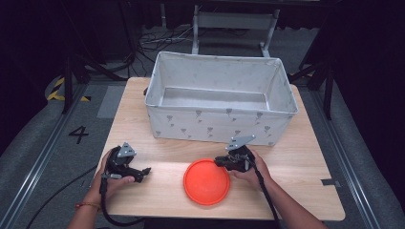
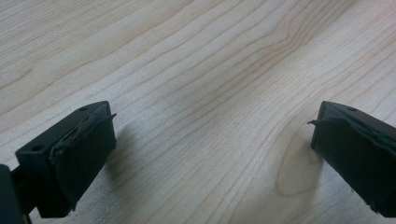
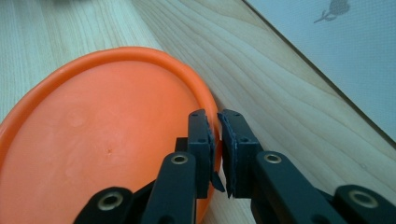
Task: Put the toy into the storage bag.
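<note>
Orange plate (image 1: 206, 182) lies flat on the counter (image 1: 296, 162), rim up, round so no long axis or heading to report. In the high view it sits at the near middle of the counter, at 6 o'clock from the fabric bin (image 1: 220, 98) and apart from it.

Right tongs (image 1: 220, 162) reach in from 3 o'clock and meet the plate's rim at about 1 o'clock. In the right gripper view the right tongs (image 3: 217, 140) are clenched on the raised rim of the plate (image 3: 93, 140): one jaw inside the rim, one outside, only a thin gap with the rim edge in it.

Left tongs (image 1: 145, 171) sit at 9 o'clock from the plate, well apart, pointing toward it. In the left gripper view the left tongs (image 2: 212, 140) are released, jaws wide, bare wood between them, close over the counter (image 2: 196, 70).
</note>
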Demonstrator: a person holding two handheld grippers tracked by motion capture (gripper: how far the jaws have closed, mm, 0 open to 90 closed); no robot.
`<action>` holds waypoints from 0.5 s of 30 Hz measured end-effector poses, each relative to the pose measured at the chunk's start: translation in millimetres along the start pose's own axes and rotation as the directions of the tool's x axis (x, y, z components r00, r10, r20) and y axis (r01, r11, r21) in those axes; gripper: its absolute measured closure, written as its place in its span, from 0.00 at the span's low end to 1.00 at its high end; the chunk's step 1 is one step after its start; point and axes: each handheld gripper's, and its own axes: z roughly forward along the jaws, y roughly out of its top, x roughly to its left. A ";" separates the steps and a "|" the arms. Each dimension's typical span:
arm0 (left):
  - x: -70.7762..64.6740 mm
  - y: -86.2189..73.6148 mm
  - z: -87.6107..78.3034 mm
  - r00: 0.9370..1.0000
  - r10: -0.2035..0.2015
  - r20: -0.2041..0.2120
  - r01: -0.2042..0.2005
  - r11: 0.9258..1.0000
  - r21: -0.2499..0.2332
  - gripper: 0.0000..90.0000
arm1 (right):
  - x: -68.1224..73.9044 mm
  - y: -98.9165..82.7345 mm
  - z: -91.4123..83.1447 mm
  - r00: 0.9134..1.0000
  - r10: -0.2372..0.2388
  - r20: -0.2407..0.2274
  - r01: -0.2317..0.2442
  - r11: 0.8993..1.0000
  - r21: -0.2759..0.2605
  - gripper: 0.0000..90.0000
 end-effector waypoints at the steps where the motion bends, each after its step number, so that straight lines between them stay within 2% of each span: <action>1: 0.0 0.0 0.0 1.000 0.000 0.000 0.000 1.000 0.000 0.00 | 0.0 0.0 0.0 1.000 0.000 0.000 0.000 1.000 0.000 0.92; 4: 0.0 0.0 0.0 1.000 0.000 0.000 0.000 1.000 0.000 0.00 | -0.3 -0.6 1.3 1.000 0.004 -0.008 -0.004 1.000 0.006 0.87; 6: 0.0 0.0 0.0 1.000 0.000 0.000 0.000 1.000 0.000 0.00 | 1.1 -0.3 3.5 1.000 -0.010 -0.004 0.010 1.000 0.011 0.76; 7: -0.1 -0.1 -0.1 1.000 0.000 -0.002 0.000 1.000 0.000 0.00 | 1.5 -0.2 4.5 1.000 -0.007 -0.005 0.007 1.000 0.018 0.68; 8: -0.4 -0.2 -0.1 1.000 -0.001 -0.002 0.001 1.000 -0.001 0.00 | 2.4 -0.4 7.6 1.000 -0.007 -0.006 0.008 0.999 0.039 0.51; 9: -0.4 -0.2 -0.1 1.000 -0.001 -0.002 0.001 1.000 -0.001 0.00 | 2.7 -0.9 9.5 1.000 -0.009 0.001 0.009 0.999 0.047 0.44; 11: -0.3 -0.2 -0.1 1.000 -0.001 -0.002 0.001 1.000 -0.001 0.00 | 2.0 -2.2 13.1 1.000 0.013 -0.028 -0.011 0.998 0.067 0.33; 13: -0.4 -0.3 -0.2 1.000 -0.002 0.001 0.002 1.000 0.000 0.00 | 3.5 -2.8 16.3 0.999 -0.008 -0.040 0.011 0.996 0.091 0.31; 15: -0.2 -0.2 -0.2 1.000 0.001 -0.001 -0.001 1.000 -0.001 0.00 | 5.8 -2.7 17.4 0.999 -0.019 -0.043 0.023 0.996 0.088 0.32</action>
